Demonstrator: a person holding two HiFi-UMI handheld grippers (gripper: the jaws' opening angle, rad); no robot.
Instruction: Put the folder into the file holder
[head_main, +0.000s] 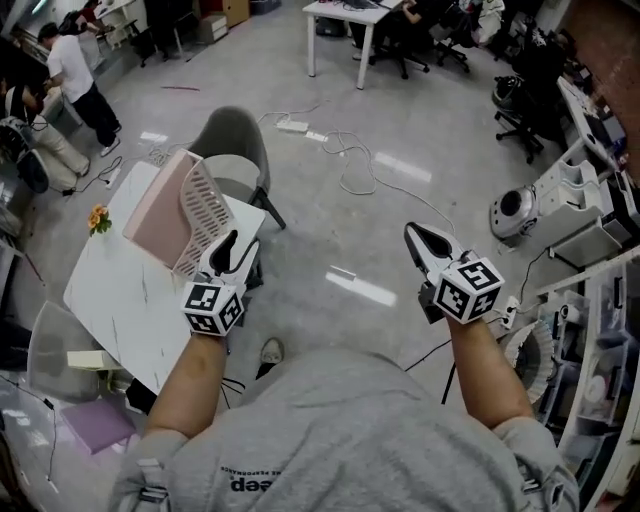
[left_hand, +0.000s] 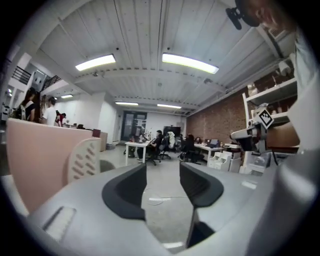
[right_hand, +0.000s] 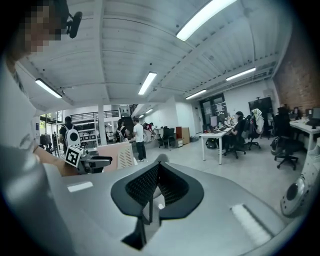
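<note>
A pink folder stands tilted on the white table, right against the perforated side of the white file holder. My left gripper hovers just right of the holder at the table's edge. Its jaws are open and empty. The left gripper view has the folder and holder at its left, apart from my left gripper. My right gripper is far to the right over the floor, its jaws together with nothing in them, as the right gripper view confirms.
A grey chair stands behind the table, with cables on the floor beyond. Yellow flowers sit at the table's far corner. White machines and shelves line the right side. People stand at the upper left.
</note>
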